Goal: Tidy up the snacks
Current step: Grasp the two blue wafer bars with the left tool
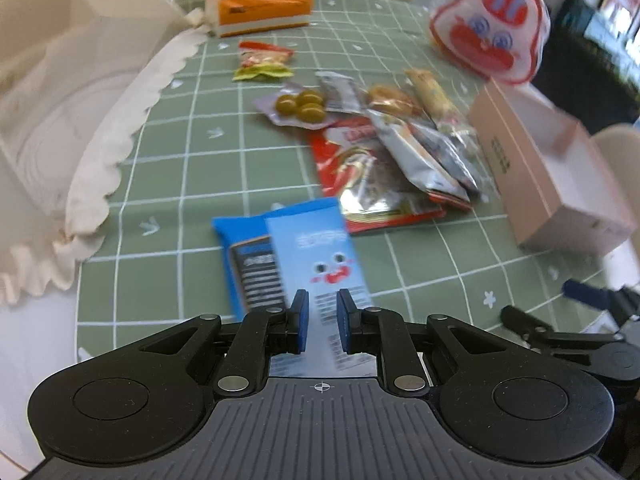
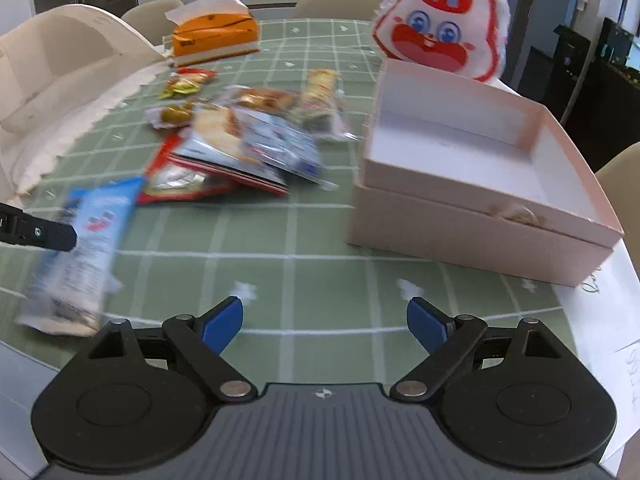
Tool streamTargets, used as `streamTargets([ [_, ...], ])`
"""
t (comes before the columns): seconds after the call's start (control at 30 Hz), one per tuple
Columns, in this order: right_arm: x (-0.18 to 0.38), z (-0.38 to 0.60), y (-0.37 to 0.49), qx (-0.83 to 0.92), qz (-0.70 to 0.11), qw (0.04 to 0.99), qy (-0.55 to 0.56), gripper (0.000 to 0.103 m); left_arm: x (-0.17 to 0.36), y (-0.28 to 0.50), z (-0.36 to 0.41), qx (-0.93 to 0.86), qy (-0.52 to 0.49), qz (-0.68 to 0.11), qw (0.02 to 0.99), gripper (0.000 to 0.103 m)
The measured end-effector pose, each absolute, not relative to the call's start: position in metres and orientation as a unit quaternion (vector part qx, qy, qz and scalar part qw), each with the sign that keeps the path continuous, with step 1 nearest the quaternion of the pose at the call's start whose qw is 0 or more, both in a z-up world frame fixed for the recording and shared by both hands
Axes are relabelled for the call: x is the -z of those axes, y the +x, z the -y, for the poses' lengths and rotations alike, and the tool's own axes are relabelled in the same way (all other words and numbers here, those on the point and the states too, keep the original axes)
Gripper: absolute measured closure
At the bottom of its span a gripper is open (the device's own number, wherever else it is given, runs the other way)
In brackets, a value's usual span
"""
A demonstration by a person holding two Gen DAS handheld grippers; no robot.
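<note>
My left gripper [image 1: 323,322] is shut on a light blue snack packet [image 1: 320,248] with a cartoon face, holding its near end just above the green checked tablecloth [image 1: 168,168]. The same packet [image 2: 90,236] shows at the left of the right wrist view, blurred, with a left finger [image 2: 40,234] on it. A second blue packet [image 1: 248,264] lies under it. A heap of snack packets [image 1: 392,152] lies beyond. An open pink box [image 2: 472,184] stands at the right, and it also shows in the left wrist view [image 1: 532,160]. My right gripper [image 2: 325,322] is open and empty above the cloth.
An orange tissue box [image 1: 260,4] stands at the far side. A white and red rabbit-face bag [image 2: 440,16] sits behind the box. A small red and yellow packet [image 1: 262,60] lies apart from the heap. Beige chairs [image 1: 60,60] ring the table.
</note>
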State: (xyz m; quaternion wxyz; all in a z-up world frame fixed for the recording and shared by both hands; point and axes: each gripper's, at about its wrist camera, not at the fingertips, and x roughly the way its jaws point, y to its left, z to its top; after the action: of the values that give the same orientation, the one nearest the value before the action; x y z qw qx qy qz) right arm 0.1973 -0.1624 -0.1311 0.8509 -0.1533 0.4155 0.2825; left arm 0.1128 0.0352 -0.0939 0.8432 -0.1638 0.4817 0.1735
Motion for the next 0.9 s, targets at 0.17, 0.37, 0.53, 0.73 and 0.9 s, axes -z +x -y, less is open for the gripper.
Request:
streamTargets([
  [0.17,0.138,0.183,0.206,-0.309,-0.392,0.854,-0.145,0.007,0.098,0.134,-0.007,-0.214,-0.111,-0.501,0.831,0.081],
  [0.37,0.148,0.2,0.206,-0.352,-0.356,0.855,-0.136,0.003,0.11,0.15,0.027,-0.247,-0.031,-0.511,0.823,0.062],
  [0.53,0.15,0.205,0.206,-0.378,-0.339,0.85,-0.137,0.0,0.117,0.156,0.044,-0.269,0.0,-0.507,0.819,0.054],
  [0.73,0.151,0.208,0.207,-0.394,-0.334,0.845,-0.14,0.0,0.116,0.15,0.032,-0.258,-0.076,-0.482,0.834,0.028],
  [0.9,0.152,0.213,0.206,-0.399,-0.332,0.844,-0.137,0.0,0.105,0.131,0.02,-0.273,-0.143,-0.439,0.844,0.032],
])
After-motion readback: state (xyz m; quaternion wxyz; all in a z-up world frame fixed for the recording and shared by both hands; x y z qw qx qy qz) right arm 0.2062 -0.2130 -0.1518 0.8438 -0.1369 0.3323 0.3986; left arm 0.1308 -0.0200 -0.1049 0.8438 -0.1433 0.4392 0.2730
